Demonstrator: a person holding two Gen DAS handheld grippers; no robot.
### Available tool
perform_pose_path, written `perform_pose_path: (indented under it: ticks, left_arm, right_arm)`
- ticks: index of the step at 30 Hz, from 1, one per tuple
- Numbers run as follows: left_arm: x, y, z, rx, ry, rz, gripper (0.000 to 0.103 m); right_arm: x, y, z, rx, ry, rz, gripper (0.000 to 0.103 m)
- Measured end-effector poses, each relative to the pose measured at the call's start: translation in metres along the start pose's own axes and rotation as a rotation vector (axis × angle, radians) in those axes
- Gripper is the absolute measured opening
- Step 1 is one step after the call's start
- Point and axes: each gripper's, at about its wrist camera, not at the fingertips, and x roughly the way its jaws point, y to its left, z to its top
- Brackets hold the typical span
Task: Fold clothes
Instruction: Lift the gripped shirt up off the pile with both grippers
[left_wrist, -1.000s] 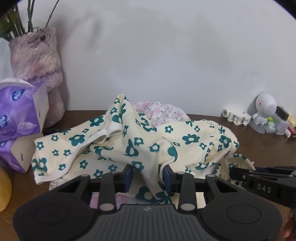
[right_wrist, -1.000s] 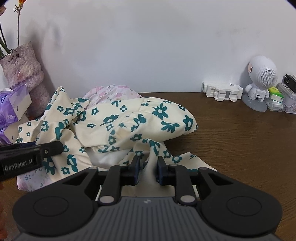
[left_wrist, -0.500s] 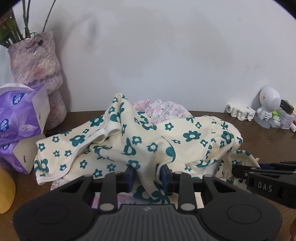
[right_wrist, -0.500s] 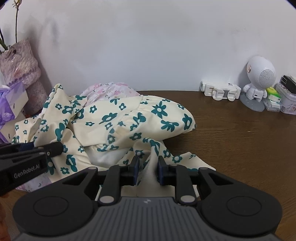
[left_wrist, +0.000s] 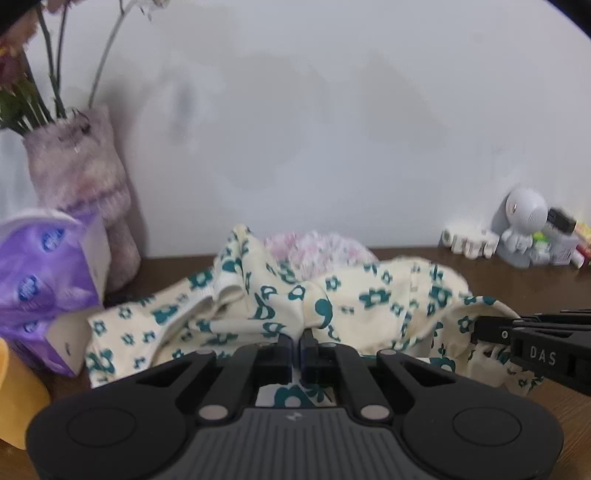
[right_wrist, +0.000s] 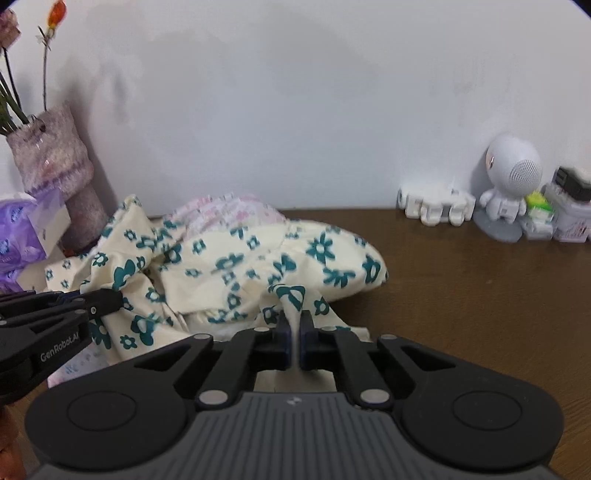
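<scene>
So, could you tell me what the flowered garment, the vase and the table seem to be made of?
Flowered garment: soft matte woven or knit cloth, likely cotton; it creases and bunches.
Vase: fuzzy mauve surface, maybe a plush or felted wrap; the blur leaves it open.
Table: brown wood or wood-look laminate, with faint grain and low sheen.

Two wrist fisheyes, low, close, facing the wall, sharing floral garment (left_wrist: 369, 295) (crumpled)

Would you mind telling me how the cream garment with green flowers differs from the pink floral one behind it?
The cream garment bears bold teal flowers; the pink garment has a pale, fine print. The cream garment sprawls in front, while the pink garment is mostly hidden behind it. The left gripper and right gripper have just closed on folds of the cream garment; neither touches the pink garment. Both lie crumpled on the table.
</scene>
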Motion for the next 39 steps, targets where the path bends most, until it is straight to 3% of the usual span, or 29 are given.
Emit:
perform_pose_path:
  ticks: [7, 15, 21, 26, 34, 39]
  left_arm:
    - [-0.062, 0.012, 0.027, -0.006, -0.100, 0.005, 0.002]
    - [-0.183, 0.011, 0.047, 0.019, -0.258, 0.003, 0.001]
    - [-0.275, 0.005, 0.039, 0.052, -0.349, -0.002, 0.001]
    - [-0.331, -0.003, 0.021, 0.077, -0.362, -0.020, 0.002]
    - [-0.368, -0.022, 0.015, 0.117, -0.395, -0.043, 0.002]
    - [-0.356, -0.032, 0.016, 0.144, -0.374, -0.049, 0.002]
  right_arm:
    - [-0.062, 0.004, 0.026, 0.014, -0.115, 0.013, 0.003]
    - [-0.179, 0.023, 0.041, -0.019, -0.271, 0.005, 0.003]
    - [-0.272, 0.038, 0.033, -0.050, -0.381, -0.015, 0.003]
    - [-0.331, 0.042, 0.013, -0.059, -0.428, -0.035, 0.003]
    - [-0.374, 0.041, -0.002, -0.079, -0.463, -0.105, 0.003]
    - [-0.376, 0.034, -0.001, -0.079, -0.466, -0.141, 0.003]
